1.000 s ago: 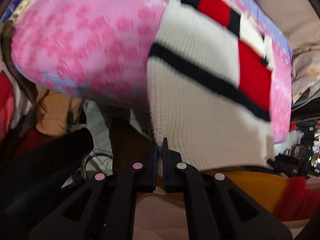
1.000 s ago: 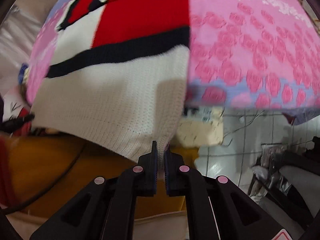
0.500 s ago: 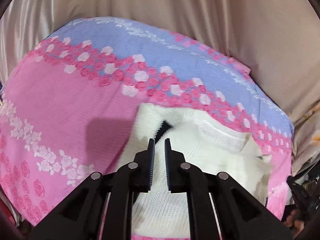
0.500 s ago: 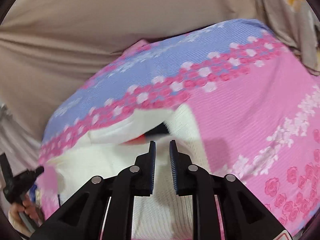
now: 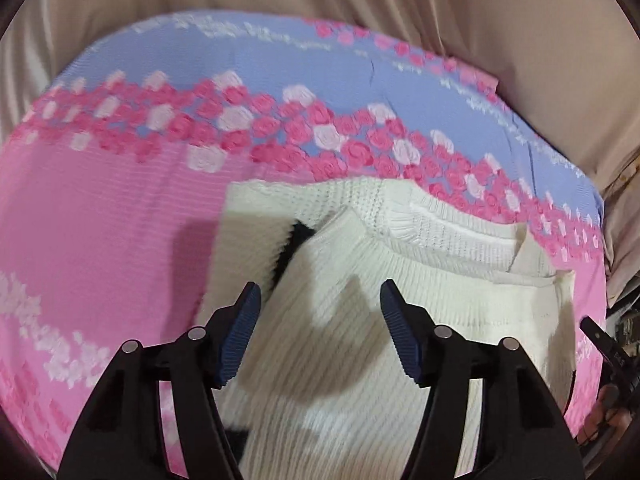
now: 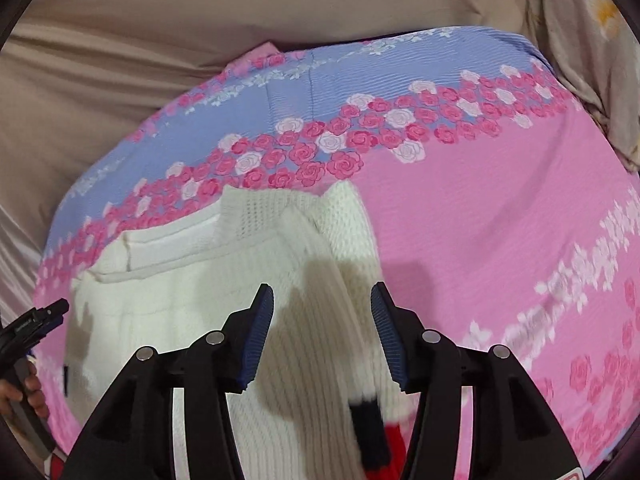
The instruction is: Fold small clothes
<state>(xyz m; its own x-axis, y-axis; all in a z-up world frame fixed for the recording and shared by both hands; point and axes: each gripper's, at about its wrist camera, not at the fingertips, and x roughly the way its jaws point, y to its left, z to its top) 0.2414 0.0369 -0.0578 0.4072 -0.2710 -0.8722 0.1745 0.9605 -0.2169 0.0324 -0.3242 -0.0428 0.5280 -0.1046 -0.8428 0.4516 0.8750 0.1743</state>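
Showing no legible writing | white sweater | floral cloth

White knit sweater with navy and red on pink-and-blue rose-patterned sheet.

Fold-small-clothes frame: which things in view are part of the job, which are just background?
In the job:
- white knit sweater, folded over, black stripe showing
- left gripper, jaws opening, nothing pinched
- right gripper, jaws opening, nothing pinched

Just there:
- pink and blue floral sheet under the sweater
- beige cloth behind it
- flower-print fabric at the far right
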